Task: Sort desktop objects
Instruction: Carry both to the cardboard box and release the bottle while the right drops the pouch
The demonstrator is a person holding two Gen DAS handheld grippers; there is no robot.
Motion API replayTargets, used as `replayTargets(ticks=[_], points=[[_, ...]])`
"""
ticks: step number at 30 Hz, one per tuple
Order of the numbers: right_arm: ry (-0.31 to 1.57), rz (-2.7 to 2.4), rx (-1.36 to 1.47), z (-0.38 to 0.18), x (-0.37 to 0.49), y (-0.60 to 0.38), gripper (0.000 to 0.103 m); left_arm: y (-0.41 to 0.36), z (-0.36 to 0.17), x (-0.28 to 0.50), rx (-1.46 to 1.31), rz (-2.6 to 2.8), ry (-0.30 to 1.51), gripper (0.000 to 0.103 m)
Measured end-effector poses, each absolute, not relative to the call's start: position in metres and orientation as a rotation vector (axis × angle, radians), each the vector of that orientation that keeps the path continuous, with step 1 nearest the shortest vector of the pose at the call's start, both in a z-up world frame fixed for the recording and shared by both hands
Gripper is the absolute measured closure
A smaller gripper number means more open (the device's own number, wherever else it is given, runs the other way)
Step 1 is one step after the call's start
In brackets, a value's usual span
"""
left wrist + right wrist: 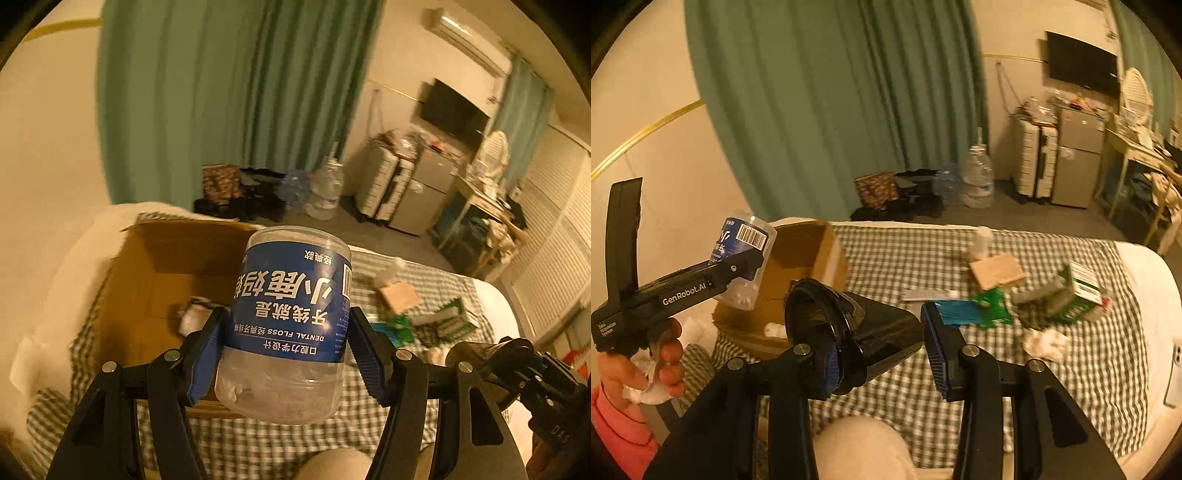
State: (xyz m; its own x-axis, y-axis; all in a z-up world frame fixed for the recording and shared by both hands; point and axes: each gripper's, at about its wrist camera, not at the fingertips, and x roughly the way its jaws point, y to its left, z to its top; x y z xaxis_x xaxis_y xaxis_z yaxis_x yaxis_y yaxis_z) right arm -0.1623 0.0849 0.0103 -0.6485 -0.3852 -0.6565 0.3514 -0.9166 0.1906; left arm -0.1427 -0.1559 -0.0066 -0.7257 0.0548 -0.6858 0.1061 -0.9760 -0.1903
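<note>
My left gripper [286, 325] is shut on a clear dental floss jar [291, 306] with a blue label, held upside down above the near edge of an open cardboard box [155, 266]. In the right wrist view the same jar [746, 236] sticks up from the left gripper [738, 266] over the box [809, 254], and a hand [665, 354] grips the handle with a tissue. My right gripper [882, 350] is shut on a glossy black object [879, 328] with a round rim, above the checked bed sheet [908, 258]. White wads lie inside the box.
On the sheet to the right lie a tan block [997, 271], a green carton [1078, 291], green and blue packets [991, 308], a tube [929, 294], a white bottle [980, 240] and a crumpled tissue [1045, 341]. A knee [860, 443] is below the grippers.
</note>
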Motion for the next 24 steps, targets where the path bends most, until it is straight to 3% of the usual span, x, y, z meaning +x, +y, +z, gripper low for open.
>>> replayTargets(ticks=[4, 18, 19, 22, 24], points=[[-0.049, -2.471, 1.042, 0.002, -0.175, 0.048, 0.064, -0.193, -0.016, -0.143, 1.122, -2.801, 0.286, 0.037], [0.011, -2.319, 1.194, -0.052, -0.222, -0.05, 0.064, -0.269, -0.097, -0.16, 1.305, -2.641, 0.381, 0.036], [0.006, -2.315, 1.2, -0.055, -0.224, -0.052, 0.064, -0.27, -0.099, -0.16, 1.313, -2.646, 0.386, 0.034], [-0.005, -2.304, 1.219, -0.063, -0.229, -0.06, 0.064, -0.271, -0.098, -0.16, 1.309, -2.677, 0.438, 0.002], [0.003, -2.299, 1.228, -0.066, -0.233, -0.064, 0.064, -0.273, -0.097, -0.157, 1.276, -2.683, 0.463, 0.001]])
